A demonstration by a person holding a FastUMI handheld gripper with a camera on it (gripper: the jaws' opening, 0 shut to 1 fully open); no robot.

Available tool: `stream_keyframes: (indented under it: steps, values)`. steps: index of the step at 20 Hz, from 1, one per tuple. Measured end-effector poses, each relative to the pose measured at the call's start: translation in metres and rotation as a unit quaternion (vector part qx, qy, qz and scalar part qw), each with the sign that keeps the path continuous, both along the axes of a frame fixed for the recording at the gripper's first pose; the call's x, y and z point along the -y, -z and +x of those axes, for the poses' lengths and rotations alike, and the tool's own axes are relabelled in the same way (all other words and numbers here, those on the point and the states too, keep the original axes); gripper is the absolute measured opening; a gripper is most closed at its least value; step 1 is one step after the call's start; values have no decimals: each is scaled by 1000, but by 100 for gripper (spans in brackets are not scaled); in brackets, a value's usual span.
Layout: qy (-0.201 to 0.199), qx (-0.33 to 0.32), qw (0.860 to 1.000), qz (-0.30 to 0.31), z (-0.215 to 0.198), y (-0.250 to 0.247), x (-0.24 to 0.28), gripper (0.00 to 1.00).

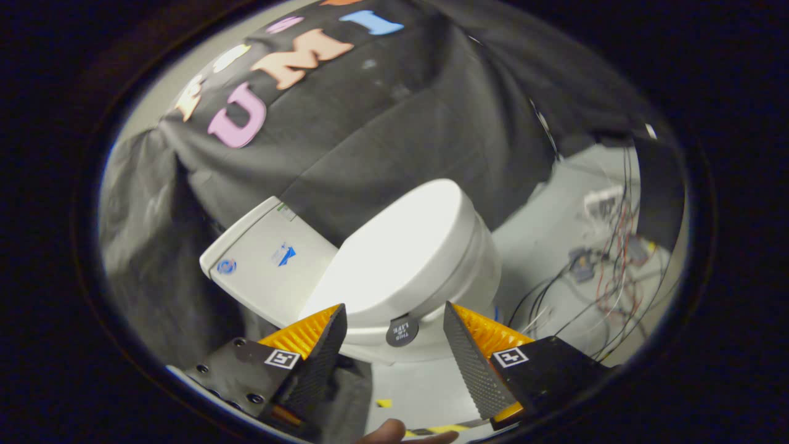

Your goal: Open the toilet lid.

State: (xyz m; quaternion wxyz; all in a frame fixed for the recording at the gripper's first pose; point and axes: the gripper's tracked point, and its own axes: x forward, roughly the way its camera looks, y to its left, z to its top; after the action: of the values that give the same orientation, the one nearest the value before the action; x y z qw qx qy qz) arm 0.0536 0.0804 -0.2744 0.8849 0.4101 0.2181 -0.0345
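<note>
While the lid lies closed, the tool gapes before it.

Dim booth — glare on toilet lid, warped edges.

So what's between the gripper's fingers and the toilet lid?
In the gripper view, nothing solid: the open gripper frames the closed toilet lid front edge, where a round dark sticker sits just ahead.
</note>
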Motion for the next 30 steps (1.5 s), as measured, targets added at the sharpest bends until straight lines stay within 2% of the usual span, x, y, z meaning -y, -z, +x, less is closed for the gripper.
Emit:
stream_keyframes:
  steps: [4, 6, 8, 9, 12, 13, 16, 18, 21, 25, 27, 28, 30]
  values:
    - [34, 18, 992, 122, 11, 12, -8, 95]
    - [38, 0, 987, 154, 19, 26, -19, 90]
    - [26, 3, 987, 156, 26, 28, -29, 71]
    - [39, 23, 985, 165, 34, 22, -24, 71]
    - [69, 13, 979, 193, 44, 33, -23, 60]
    - [66, -1, 982, 174, 38, 41, -22, 57]
    - [54, -3, 988, 147, 55, 46, -33, 46]
    - [51, -9, 988, 146, 58, 47, -38, 38]
    - [55, -16, 984, 170, 61, 48, -41, 38]
    - [22, -29, 980, 195, 60, 63, -73, 38]
    - [59, -5, 972, 225, 70, 58, -57, 3]
    - [63, -3, 967, 248, 67, 54, -59, 3]
    - [74, 4, 965, 251, 66, 52, -59, 3]
